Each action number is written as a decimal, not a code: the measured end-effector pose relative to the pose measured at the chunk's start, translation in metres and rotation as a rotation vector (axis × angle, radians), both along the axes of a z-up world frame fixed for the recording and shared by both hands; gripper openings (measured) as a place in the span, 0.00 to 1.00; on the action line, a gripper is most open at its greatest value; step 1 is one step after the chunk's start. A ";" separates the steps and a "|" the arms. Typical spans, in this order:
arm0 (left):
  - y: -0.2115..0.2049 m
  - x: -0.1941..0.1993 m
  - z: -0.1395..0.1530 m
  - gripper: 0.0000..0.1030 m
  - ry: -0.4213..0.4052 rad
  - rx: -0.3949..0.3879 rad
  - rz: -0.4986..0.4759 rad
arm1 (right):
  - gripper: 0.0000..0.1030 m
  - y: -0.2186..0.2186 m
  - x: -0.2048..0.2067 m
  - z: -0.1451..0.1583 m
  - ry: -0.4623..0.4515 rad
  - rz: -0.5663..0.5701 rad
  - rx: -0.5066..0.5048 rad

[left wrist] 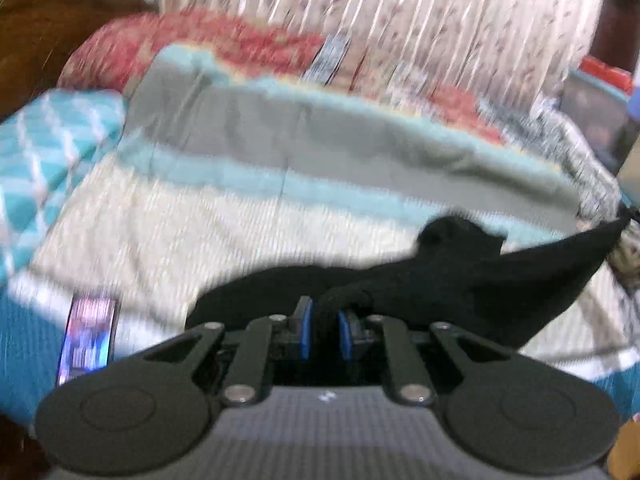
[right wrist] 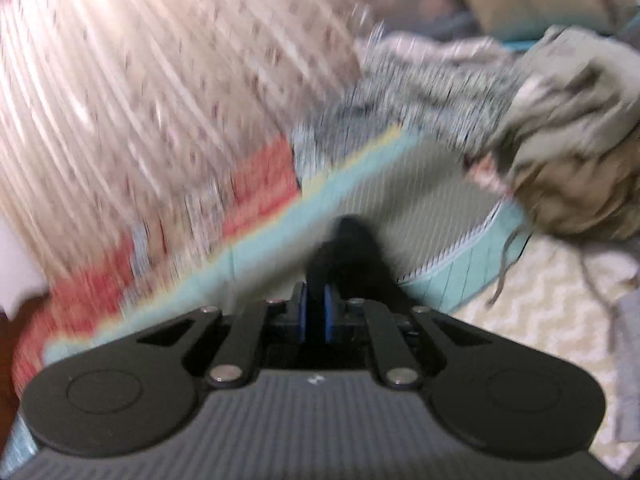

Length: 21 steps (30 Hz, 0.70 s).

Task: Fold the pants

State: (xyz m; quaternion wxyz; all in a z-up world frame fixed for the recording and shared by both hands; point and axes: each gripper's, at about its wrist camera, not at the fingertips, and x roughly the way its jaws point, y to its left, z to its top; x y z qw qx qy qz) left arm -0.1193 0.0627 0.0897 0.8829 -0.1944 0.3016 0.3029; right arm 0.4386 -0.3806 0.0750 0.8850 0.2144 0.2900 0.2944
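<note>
step: lifting limp black cloth pants (left wrist: 460, 280) off striped bed cover (left wrist: 320, 140) | left gripper (left wrist: 325, 334) jaws clamped on fabric, pants trailing to 3 o'clock | right gripper (right wrist: 316, 312) jaws pinching same cloth | next: likely spread flat, align legs

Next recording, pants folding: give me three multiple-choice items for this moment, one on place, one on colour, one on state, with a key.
1. In the left wrist view, where does the phone lie?
A. lower left, on the bedspread
B. upper right, by the curtain
C. on the black pants

2. What colour are the pants?
A. red
B. black
C. teal

3. How do the left tongs stand?
A. wide open, nothing between
B. shut on black cloth
C. out of view

Key:
1 A, the phone lies at lower left on the bedspread.
2 B, the pants are black.
3 B, the left tongs pinch black fabric between their blue pads.
</note>
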 end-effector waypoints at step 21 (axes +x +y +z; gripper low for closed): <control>-0.102 -0.011 -0.101 0.15 0.173 0.016 -0.332 | 0.07 -0.187 -0.098 -0.132 0.351 -0.335 0.056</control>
